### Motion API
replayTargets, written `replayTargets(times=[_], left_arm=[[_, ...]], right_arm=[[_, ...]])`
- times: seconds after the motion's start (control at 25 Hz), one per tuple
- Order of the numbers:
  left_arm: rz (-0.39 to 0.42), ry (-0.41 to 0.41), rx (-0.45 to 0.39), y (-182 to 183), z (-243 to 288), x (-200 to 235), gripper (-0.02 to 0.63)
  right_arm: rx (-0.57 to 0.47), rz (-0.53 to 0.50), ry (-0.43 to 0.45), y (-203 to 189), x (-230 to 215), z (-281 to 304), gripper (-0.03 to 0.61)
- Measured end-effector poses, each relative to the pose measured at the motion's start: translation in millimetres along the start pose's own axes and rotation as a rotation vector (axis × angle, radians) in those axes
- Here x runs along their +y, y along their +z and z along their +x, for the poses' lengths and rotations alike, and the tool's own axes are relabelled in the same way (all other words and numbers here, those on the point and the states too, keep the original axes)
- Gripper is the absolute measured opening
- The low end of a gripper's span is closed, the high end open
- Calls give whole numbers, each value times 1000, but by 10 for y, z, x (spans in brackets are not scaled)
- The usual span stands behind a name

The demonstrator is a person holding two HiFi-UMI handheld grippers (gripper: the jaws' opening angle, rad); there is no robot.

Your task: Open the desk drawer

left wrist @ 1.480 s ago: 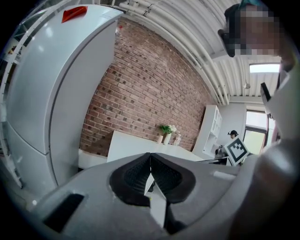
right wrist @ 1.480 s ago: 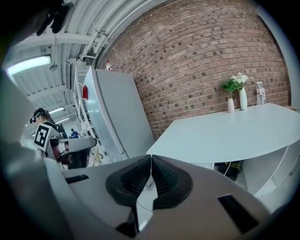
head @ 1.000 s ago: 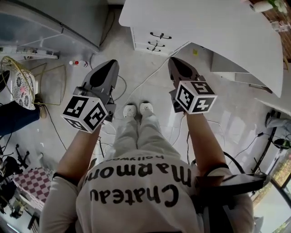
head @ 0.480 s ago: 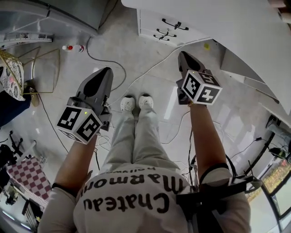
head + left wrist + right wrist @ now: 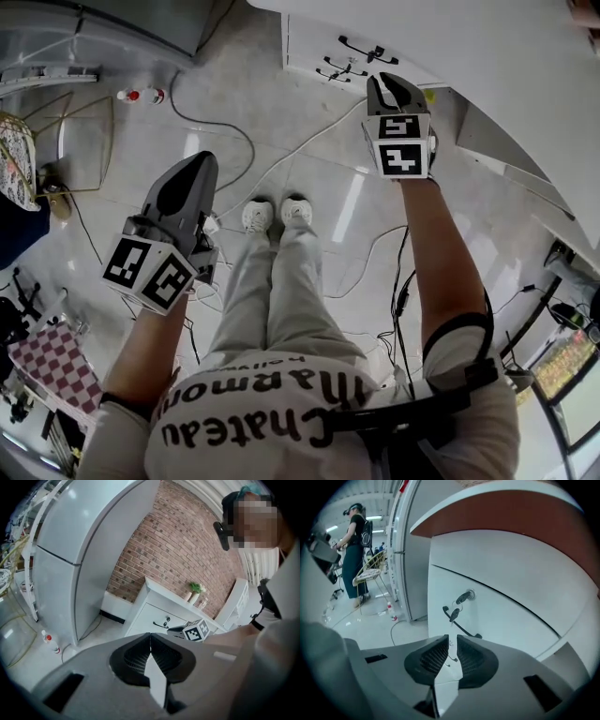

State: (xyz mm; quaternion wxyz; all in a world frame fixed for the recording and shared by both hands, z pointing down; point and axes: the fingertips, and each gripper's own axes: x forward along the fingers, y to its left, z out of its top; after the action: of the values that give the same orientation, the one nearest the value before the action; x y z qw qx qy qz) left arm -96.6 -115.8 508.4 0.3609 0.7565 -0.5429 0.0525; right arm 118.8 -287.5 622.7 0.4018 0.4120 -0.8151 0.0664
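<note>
Jaws of the left gripper [image 5: 150, 637] met at their tips with nothing between them, low over the floor [image 5: 309, 141] and well apart from the white desk [image 5: 487, 66]. The right gripper [image 5: 452, 640] had its jaws a narrow slit apart, empty, near the closed drawer [image 5: 501, 620], pointing at its black handle [image 5: 461, 627] below the hanging keys [image 5: 453, 614].

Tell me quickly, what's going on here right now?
A standing person holds a gripper in each hand. The right gripper, jaws slightly apart and empty, points at the black curved handle of the white desk drawer, close but not gripping it. Dark keys hang from its lock. The left gripper, jaws shut on nothing, hangs at the person's left side. The drawer is closed.
</note>
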Motion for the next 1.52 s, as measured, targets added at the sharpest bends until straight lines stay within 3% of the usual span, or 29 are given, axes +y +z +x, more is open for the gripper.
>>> replayTargets(times=[0.16, 0.36, 0.44, 0.72, 0.96, 1.44, 1.52], left_arm=[[-18, 7, -3, -19, -24, 49, 17], [-27, 14, 4, -69, -45, 83, 17], [-34, 20, 6, -91, -56, 114, 17], [-52, 41, -8, -62, -66, 220, 17], [-65, 50, -11, -99, -67, 284, 17], [-97, 81, -24, -116, -125, 374, 17], [-104, 83, -31, -117, -137, 352, 17]], right_arm=[[15, -170, -29, 48, -26, 118, 17], [24, -277, -46, 65, -18, 249, 21], [38, -307, -52, 58, -13, 286, 118], [77, -434, -111, 37, -13, 293, 118], [38, -526, -141, 124, 21, 289, 118], [157, -679, -128, 96, -61, 509, 114], [183, -685, -149, 116, -96, 496, 71]])
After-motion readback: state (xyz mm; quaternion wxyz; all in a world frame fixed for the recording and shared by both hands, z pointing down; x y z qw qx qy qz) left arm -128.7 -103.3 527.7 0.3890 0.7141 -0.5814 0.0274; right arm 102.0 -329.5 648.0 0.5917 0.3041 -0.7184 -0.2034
